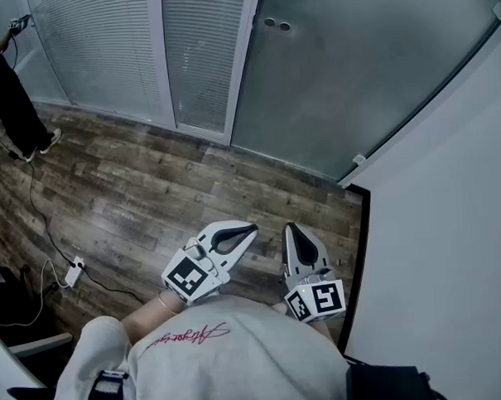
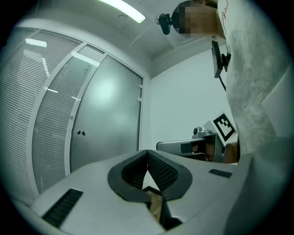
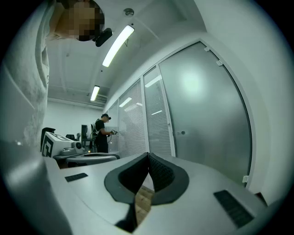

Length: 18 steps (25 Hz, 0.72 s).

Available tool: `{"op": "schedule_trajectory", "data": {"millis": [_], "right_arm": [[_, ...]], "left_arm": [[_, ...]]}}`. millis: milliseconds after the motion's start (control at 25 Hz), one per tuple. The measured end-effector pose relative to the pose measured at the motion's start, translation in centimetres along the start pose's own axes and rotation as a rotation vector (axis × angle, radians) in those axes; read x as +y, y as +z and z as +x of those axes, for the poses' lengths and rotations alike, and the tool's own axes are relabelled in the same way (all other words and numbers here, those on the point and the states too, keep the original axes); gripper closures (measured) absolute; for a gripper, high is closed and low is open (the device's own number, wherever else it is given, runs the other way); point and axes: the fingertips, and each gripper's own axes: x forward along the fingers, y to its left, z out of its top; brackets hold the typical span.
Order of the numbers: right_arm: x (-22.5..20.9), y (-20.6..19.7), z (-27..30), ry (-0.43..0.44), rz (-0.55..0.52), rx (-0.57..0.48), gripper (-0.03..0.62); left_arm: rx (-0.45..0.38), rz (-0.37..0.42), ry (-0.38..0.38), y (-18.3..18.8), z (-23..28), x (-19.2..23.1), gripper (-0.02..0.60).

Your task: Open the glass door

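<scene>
Head view: steeply down from above the left claw [image 1: 252, 229] and right claw [image 1: 291, 227]. Claw views: close, level along each claw; all three share the glass door [image 1: 369, 74] ahead.

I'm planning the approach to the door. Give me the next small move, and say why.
Probably bring the right gripper forward toward the door, aiming beside its two round fittings. That gripper is shut and empty, as is the left gripper, and both are short of the glass. No handle shows, so a push near the fittings seems likeliest.
</scene>
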Motion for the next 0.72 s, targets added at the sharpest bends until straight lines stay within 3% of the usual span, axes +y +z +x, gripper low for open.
{"op": "schedule_trajectory", "data": {"millis": [560, 720], "right_arm": [[0.0, 0.1, 1.1, -0.003, -0.012, 0.004, 0.576], [0.0, 0.8, 1.5, -0.001, -0.013, -0.038, 0.576]], "left_arm": [[0.006, -0.014, 0.004, -0.1, -0.2, 1.2, 0.569], [0.011, -0.014, 0.0, 0.0, -0.5, 1.5, 0.569]]}}
